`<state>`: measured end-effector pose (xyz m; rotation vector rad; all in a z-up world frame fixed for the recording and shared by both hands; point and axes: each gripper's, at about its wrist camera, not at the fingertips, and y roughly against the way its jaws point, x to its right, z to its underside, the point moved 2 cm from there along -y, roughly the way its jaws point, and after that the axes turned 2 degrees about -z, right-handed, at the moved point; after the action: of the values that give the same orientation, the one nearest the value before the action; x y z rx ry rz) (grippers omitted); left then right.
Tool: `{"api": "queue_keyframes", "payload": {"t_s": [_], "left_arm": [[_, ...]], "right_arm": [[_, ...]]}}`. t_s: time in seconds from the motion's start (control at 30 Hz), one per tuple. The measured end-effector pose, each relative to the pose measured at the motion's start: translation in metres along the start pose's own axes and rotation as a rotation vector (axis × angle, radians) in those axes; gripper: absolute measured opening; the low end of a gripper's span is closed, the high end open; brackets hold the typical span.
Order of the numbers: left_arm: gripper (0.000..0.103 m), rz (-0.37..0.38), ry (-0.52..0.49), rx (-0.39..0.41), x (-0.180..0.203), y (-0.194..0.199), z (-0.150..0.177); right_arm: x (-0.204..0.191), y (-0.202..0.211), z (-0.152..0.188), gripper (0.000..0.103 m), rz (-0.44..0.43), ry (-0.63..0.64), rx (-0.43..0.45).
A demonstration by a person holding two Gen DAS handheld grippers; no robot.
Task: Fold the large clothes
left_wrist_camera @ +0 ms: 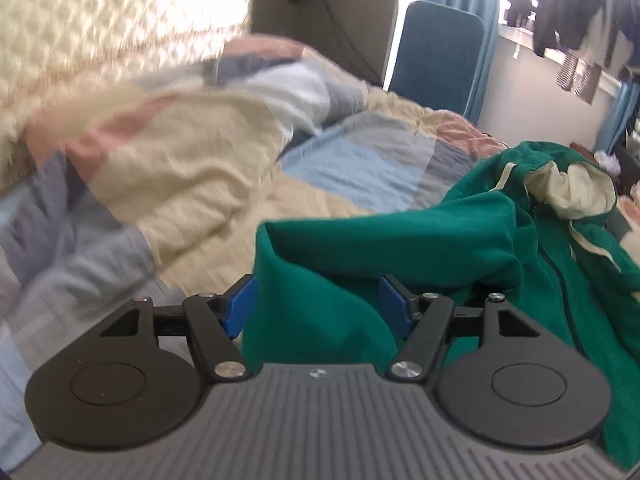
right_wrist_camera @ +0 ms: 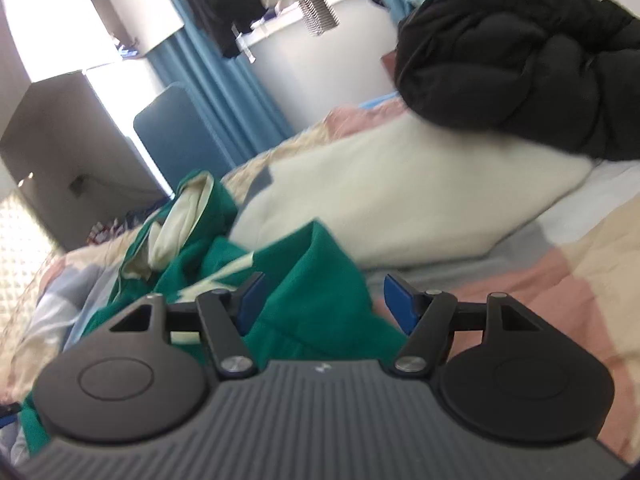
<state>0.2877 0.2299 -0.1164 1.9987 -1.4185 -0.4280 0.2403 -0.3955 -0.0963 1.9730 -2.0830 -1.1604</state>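
A green jacket (left_wrist_camera: 460, 248) is heaped on the bed (left_wrist_camera: 360, 160). Its cloth is seen between the wide-spread fingers of the left gripper (left_wrist_camera: 318, 304) and right gripper (right_wrist_camera: 324, 300); a grip cannot be told.

Between the fingers of the left tool (left_wrist_camera: 318, 300) a fold of the green garment (left_wrist_camera: 420, 248) fills the gap, but whether the blue pads (left_wrist_camera: 242, 306) press it cannot be told; the same holds at the right tool (right_wrist_camera: 324, 300), whose left pad is half buried in cloth; the quilt (left_wrist_camera: 180, 168) left of the left tool is smeared by blur (pattern edges lost); the black jacket (right_wrist_camera: 520, 60) beyond the right tool is cut off by the frame's right edge.
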Motion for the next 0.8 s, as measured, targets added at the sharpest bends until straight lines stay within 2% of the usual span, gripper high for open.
{"api": "queue_keyframes", "payload": {"t_s": [0.07, 0.2, 0.27, 0.4, 0.5, 0.53, 0.6, 0.67, 0.8], "left_arm": [[0.072, 0.003, 0.003, -0.031, 0.0, -0.013, 0.003], [0.073, -0.008, 0.009, -0.043, -0.005, -0.032, 0.004], [0.073, -0.021, 0.016, -0.057, -0.008, -0.041, 0.008], [0.073, -0.064, -0.021, -0.096, -0.006, -0.06, 0.016], [0.069, -0.101, -0.029, -0.127, -0.008, -0.073, 0.021], [0.064, -0.122, -0.026, -0.148, -0.01, -0.078, 0.022], [0.038, -0.147, -0.004, -0.185, -0.015, -0.086, 0.025], [0.024, -0.166, -0.019, -0.179, -0.015, -0.085, 0.023], [0.015, -0.206, -0.058, -0.121, -0.016, -0.07, 0.004]], "right_arm": [[-0.007, -0.007, 0.005, 0.086, 0.001, 0.054, -0.01], [-0.026, -0.031, 0.016, 0.086, 0.025, 0.18, -0.048], [-0.028, -0.04, 0.022, 0.086, 0.076, 0.214, -0.052], [-0.033, -0.059, 0.029, 0.086, 0.203, 0.178, -0.069], [-0.04, -0.065, 0.039, 0.084, 0.258, 0.189, -0.034], [-0.042, -0.067, 0.042, 0.081, 0.264, 0.193, -0.019], [-0.039, -0.07, 0.046, 0.071, 0.275, 0.187, -0.023], [-0.034, -0.067, 0.041, 0.049, 0.288, 0.172, -0.01], [-0.023, -0.049, 0.016, 0.036, 0.253, 0.13, 0.002]]}}
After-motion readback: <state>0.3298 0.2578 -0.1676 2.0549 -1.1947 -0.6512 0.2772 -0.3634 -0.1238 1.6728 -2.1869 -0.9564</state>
